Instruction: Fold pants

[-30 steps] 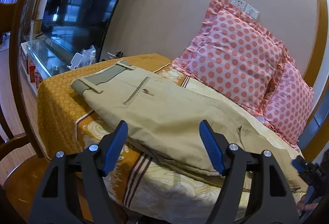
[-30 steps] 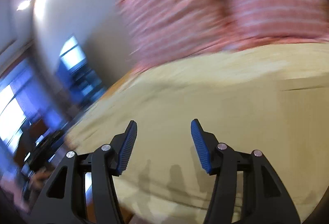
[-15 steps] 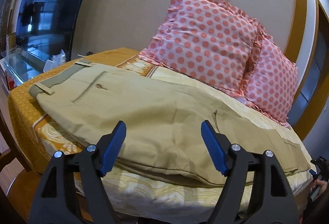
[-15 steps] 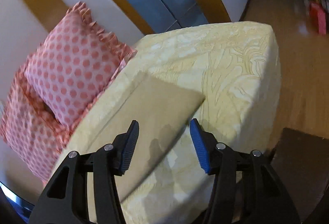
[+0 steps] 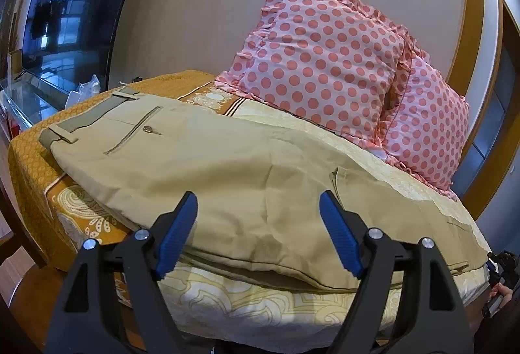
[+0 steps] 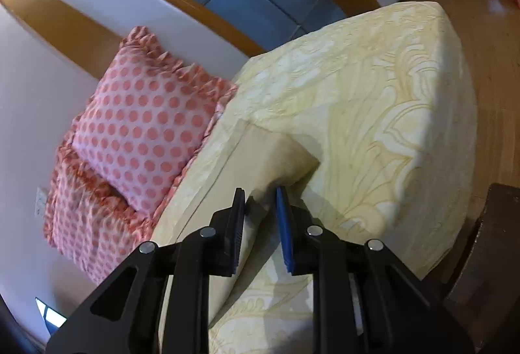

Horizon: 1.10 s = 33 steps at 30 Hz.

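Pants (image 5: 227,178) on bed (image 5: 247,305), before pillows (image 5: 318,55).

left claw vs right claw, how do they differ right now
The left claw is wide open, while the right claw has nearly closed. The left claw holds nothing, hovering at the khaki pants' long edge; the right claw pinches the pants' leg-end corner, lifting it slightly. Both have black arms and blue pads.
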Each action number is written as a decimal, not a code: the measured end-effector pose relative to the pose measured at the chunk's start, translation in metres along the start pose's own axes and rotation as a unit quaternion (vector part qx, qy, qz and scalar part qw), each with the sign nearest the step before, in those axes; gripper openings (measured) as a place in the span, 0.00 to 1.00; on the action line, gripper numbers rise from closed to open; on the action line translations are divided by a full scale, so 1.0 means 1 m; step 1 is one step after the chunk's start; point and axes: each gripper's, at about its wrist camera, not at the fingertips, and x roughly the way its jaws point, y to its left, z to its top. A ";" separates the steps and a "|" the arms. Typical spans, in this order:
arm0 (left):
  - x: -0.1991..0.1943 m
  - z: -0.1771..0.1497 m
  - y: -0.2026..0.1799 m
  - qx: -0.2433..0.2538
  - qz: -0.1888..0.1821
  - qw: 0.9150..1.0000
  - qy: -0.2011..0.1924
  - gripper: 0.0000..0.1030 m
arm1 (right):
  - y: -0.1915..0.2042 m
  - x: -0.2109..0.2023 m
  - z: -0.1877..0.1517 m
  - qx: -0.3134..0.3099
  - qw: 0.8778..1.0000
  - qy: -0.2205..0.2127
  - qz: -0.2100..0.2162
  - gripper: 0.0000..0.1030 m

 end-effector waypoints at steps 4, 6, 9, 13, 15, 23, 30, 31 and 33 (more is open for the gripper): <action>0.003 -0.001 -0.002 -0.001 -0.004 1.000 0.005 0.75 | 0.003 -0.001 -0.002 -0.019 1.000 0.004 0.007 0.22; 0.004 0.000 -0.004 0.000 -0.004 1.000 0.008 0.75 | 0.009 -0.001 -0.006 -0.039 0.999 0.014 0.007 0.22; 0.004 0.000 -0.004 0.000 -0.005 1.000 0.008 0.75 | 0.019 0.001 -0.011 -0.055 0.998 0.034 0.014 0.23; 0.004 -0.002 -0.006 0.001 -0.007 1.000 0.009 0.75 | 0.026 0.008 -0.014 -0.046 0.998 0.051 0.010 0.24; 0.005 -0.002 -0.006 0.000 -0.008 1.000 0.011 0.75 | 0.032 0.014 -0.016 -0.066 0.997 0.044 -0.001 0.22; 0.005 -0.002 0.000 -0.009 0.003 1.000 0.008 0.75 | 0.093 0.027 -0.027 -0.147 0.987 0.027 0.061 0.02; 0.002 -0.001 0.007 -0.024 0.014 1.000 0.006 0.75 | 0.237 0.028 -0.102 -0.237 0.928 0.097 0.269 0.02; 0.000 -0.001 0.008 -0.024 0.016 1.000 0.005 0.75 | 0.252 0.029 -0.121 -0.252 0.916 0.120 0.289 0.02; -0.002 -0.002 0.009 -0.025 0.019 1.000 0.004 0.75 | 0.279 0.036 -0.174 -0.295 0.883 0.182 0.317 0.02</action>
